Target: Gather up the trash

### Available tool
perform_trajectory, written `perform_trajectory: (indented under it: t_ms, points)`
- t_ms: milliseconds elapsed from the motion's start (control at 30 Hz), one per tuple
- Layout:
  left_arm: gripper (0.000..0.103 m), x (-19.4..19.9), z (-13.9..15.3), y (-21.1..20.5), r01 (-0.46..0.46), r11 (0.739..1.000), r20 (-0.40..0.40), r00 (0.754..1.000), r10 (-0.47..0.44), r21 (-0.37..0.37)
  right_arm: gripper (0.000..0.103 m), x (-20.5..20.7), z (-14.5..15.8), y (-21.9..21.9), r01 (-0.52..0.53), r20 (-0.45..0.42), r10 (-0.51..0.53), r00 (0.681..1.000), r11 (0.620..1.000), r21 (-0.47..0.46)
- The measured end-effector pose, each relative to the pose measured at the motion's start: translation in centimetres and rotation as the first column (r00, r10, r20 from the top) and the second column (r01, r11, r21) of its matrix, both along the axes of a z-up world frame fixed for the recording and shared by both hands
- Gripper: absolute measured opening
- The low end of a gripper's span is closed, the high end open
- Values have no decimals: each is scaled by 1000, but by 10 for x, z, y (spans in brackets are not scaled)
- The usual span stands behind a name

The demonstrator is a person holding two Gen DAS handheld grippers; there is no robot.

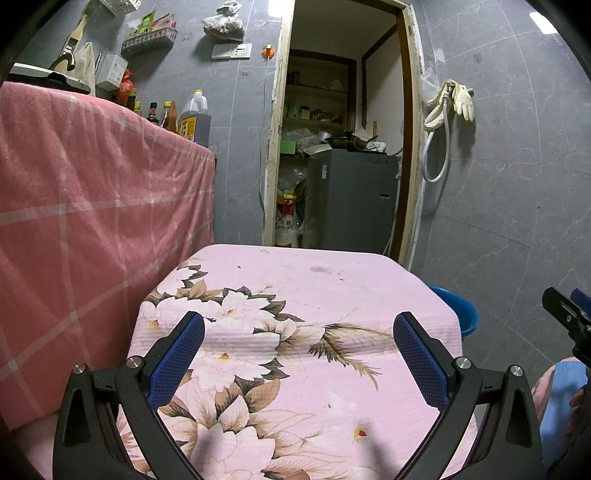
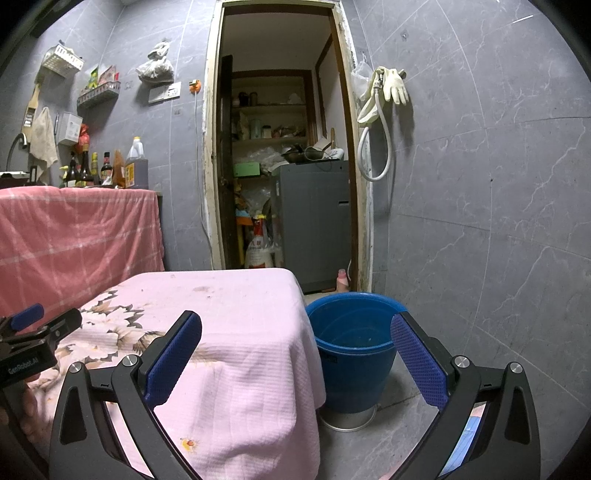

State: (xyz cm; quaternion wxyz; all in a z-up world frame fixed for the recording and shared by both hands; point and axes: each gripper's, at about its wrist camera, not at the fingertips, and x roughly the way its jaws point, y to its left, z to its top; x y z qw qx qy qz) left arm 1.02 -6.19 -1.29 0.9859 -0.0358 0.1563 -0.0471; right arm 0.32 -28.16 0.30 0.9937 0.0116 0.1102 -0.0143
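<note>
Blue bucket point(image 2: 351, 350) stands beside pink-clothed table point(image 2: 236, 332); both tools gape, holding nothing.

Bench point(image 1: 332, 295) stood draped in pink floral cloth. Counter beside it, at left, wore a red checked cloth point(image 1: 92, 203) and carried sauce bottles point(image 2: 96, 170) and a large oil jug point(image 1: 194, 118). Wall basket of packets point(image 1: 149, 37) and a filled bag point(image 1: 223, 22) hung on grey tile. Doorway showed a grey appliance point(image 2: 314, 221) and shelves. Rubber gloves point(image 2: 395, 86) and hose point(image 2: 376, 147) hung right of the frame.
</note>
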Motion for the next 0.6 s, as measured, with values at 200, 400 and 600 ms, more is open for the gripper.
perform_trajectory:
  t_ms: [200, 400, 600]
  points:
    - [100, 0, 0, 1, 1, 1000, 0, 1000, -1, -1, 103, 0, 0, 0, -1, 0, 1, 1000, 1000, 0]
    - [100, 0, 0, 2, 2, 1000, -1, 1000, -2, 1, 103, 0, 0, 0, 0, -1, 0, 1000, 1000, 1]
    - [100, 1, -1, 4, 2, 1000, -4, 1000, -2, 0, 103, 0, 0, 0, 0, -2, 0, 1000, 1000, 0]
